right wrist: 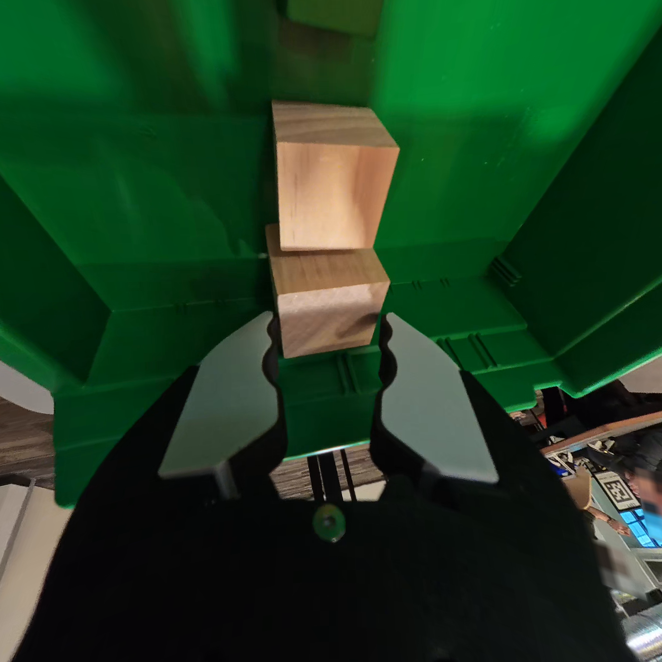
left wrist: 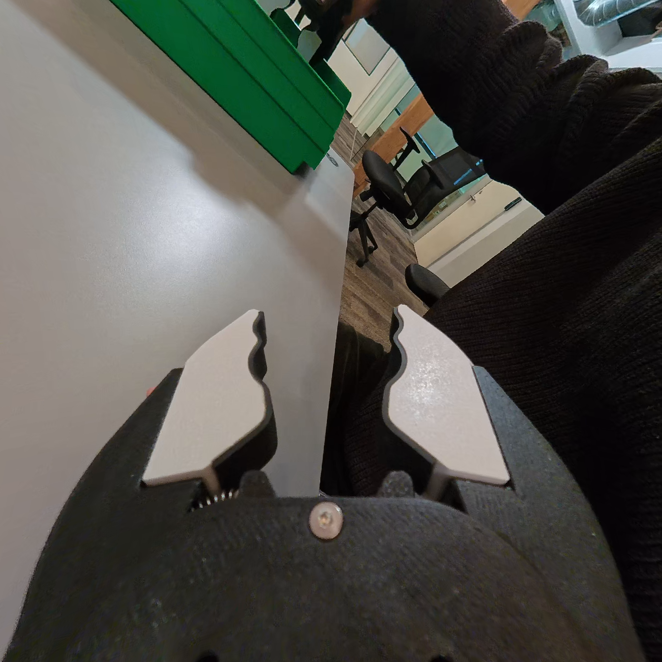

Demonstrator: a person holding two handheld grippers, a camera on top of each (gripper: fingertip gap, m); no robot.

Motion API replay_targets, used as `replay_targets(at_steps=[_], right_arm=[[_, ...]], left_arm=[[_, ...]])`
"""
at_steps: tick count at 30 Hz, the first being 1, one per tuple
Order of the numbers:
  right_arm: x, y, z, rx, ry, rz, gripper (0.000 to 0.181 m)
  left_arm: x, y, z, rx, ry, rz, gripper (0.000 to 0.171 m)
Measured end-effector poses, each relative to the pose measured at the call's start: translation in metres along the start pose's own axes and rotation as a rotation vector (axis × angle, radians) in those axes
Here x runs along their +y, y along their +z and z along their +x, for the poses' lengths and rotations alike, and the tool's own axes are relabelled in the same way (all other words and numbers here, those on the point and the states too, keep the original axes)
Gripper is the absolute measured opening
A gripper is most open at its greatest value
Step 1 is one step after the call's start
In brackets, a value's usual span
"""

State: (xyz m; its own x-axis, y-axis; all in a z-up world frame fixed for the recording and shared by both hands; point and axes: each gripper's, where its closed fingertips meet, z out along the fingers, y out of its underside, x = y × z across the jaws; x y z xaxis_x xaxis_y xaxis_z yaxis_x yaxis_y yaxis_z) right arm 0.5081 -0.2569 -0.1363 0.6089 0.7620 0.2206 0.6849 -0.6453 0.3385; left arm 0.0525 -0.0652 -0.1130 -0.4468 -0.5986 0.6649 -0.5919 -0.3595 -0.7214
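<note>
Left gripper (left wrist: 327, 315): jaws apart, holding nothing; it straddles the edge of the desk (left wrist: 107, 250), well apart from the green bin (left wrist: 250, 89) at 12 o'clock. A dark knit sleeve (left wrist: 555, 322) fills 3 o'clock.
Right gripper (right wrist: 327, 318): jaws spread to either side of the near block (right wrist: 327, 311); contact cannot be confirmed, so no grip is established.
Blocks: two wooden cubes in the bin (right wrist: 143, 179), the far block (right wrist: 333, 179) at 12 o'clock, touching or overlapping the near one.
Progress: blocks sit in the bin; neither is lifted.
</note>
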Motion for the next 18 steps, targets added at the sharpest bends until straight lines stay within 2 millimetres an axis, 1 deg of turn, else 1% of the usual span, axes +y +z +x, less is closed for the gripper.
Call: replay_targets(at_steps=[4, 7, 11, 14, 15, 17, 18], right_arm=[[0.002, -0.005, 0.001, 0.022, 0.0, -0.011, 0.055], [-0.006, -0.015, 0.001, 0.049, 0.002, 0.031, 0.055], [-0.027, -0.036, 0.001, 0.086, 0.052, 0.133, 0.058], [-0.044, -0.043, -0.001, 0.092, 0.078, 0.192, 0.057], [-0.051, -0.047, -0.001, 0.1, 0.087, 0.215, 0.054], [-0.069, -0.064, 0.001, 0.138, 0.119, 0.293, 0.049], [-0.081, -0.078, 0.003, 0.161, 0.15, 0.352, 0.048]], left_arm=[[0.0, 0.0, 0.002, 0.006, 0.0, -0.001, 0.067], [0.0, 0.0, 0.004, 0.009, 0.005, -0.002, 0.067], [0.0, 0.0, 0.006, 0.011, 0.017, -0.003, 0.067], [0.002, 0.001, 0.007, 0.021, 0.015, -0.012, 0.067], [0.003, 0.001, 0.008, 0.023, 0.017, -0.021, 0.067], [0.004, 0.0, 0.007, 0.014, 0.028, -0.026, 0.067], [0.003, -0.001, 0.008, 0.014, 0.032, -0.016, 0.066]])
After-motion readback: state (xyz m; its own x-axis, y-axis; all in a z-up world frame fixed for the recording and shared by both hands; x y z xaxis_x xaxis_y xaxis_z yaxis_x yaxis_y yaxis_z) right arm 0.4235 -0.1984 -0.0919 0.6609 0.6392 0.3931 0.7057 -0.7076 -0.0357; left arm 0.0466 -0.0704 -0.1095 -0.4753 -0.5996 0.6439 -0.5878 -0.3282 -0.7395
